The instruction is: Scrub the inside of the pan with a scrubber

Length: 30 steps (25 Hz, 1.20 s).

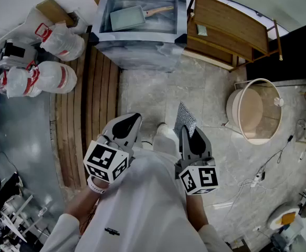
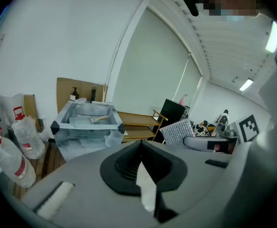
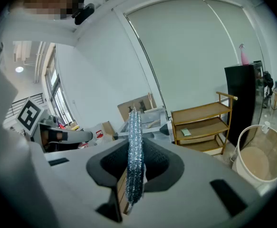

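A pale grey-green pan (image 1: 127,18) with a wooden handle lies inside a marbled sink tub (image 1: 140,35) on the far side of the floor; the left gripper view shows the pan (image 2: 88,119) small and distant too. A silver mesh scrubber (image 1: 186,118) stands edge-up in my right gripper (image 1: 187,134), which is shut on it. In the right gripper view the scrubber (image 3: 134,156) fills the line between the jaws. My left gripper (image 1: 130,122) is held beside it at chest height, shut with nothing in it. Both grippers are well short of the tub.
A wooden shelf rack (image 1: 229,28) stands right of the tub, with a black cabinet (image 1: 294,51) beyond it. A white bucket (image 1: 255,111) sits on the stone floor at right. Large water bottles (image 1: 42,77) lie left of the wooden decking (image 1: 84,104). Cables trail at lower right.
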Available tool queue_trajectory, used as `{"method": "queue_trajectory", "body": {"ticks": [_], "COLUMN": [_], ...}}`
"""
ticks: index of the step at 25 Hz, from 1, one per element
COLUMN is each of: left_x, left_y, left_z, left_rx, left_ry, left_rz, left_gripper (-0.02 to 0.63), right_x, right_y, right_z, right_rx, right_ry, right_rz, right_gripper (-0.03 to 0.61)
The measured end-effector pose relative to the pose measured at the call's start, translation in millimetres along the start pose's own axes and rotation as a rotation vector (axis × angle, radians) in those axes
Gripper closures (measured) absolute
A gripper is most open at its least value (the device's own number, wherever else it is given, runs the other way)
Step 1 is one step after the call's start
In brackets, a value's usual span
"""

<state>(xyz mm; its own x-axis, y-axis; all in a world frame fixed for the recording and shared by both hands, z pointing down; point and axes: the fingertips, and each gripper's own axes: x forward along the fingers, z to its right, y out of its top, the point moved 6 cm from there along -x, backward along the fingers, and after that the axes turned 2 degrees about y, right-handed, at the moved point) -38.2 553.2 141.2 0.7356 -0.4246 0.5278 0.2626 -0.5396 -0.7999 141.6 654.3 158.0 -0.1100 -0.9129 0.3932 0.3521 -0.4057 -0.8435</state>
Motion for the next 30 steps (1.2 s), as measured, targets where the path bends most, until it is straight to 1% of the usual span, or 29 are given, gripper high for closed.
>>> {"method": "queue_trajectory", "body": {"ticks": [3, 7, 9, 12, 14, 16, 18, 22, 30], "left_x": [-13, -36, -44, -55, -63, -68, -73, -84, -93], "left_y": [-3, -3, 1, 3, 5, 6, 6, 4, 2], "left_z": [-10, -31, -41, -58, -72, -86, -101, -130, -187], "left_rx": [0.007, 0.008, 0.014, 0.006, -0.002, -0.006, -0.012, -0.02, -0.03], "left_ry": [0.002, 0.01, 0.012, 0.013, 0.014, 0.014, 0.012, -0.002, -0.017], "left_rz": [0.033, 0.045, 0.065, 0.091, 0.1, 0.104, 0.106, 0.095, 0.09], "left_gripper": [0.609, 0.609, 0.609, 0.609, 0.609, 0.609, 0.609, 0.61, 0.609], "right_x": [3, 8, 15, 26, 35, 47, 57, 73, 114], "right_y": [0, 2, 3, 6, 9, 11, 11, 13, -1], "right_z": [-17, -45, -55, -72, -84, -94, -105, -131, -167], "right_rx": [-0.038, -0.032, -0.046, -0.063, -0.053, -0.042, -0.056, -0.065, -0.042], "right_ry": [0.01, 0.022, 0.022, 0.021, 0.026, 0.03, 0.03, 0.011, -0.021], "right_rz": [0.029, 0.046, 0.048, 0.048, 0.055, 0.06, 0.06, 0.056, 0.03], "right_gripper": [0.522, 0.522, 0.522, 0.522, 0.522, 0.52, 0.52, 0.52, 0.52]}}
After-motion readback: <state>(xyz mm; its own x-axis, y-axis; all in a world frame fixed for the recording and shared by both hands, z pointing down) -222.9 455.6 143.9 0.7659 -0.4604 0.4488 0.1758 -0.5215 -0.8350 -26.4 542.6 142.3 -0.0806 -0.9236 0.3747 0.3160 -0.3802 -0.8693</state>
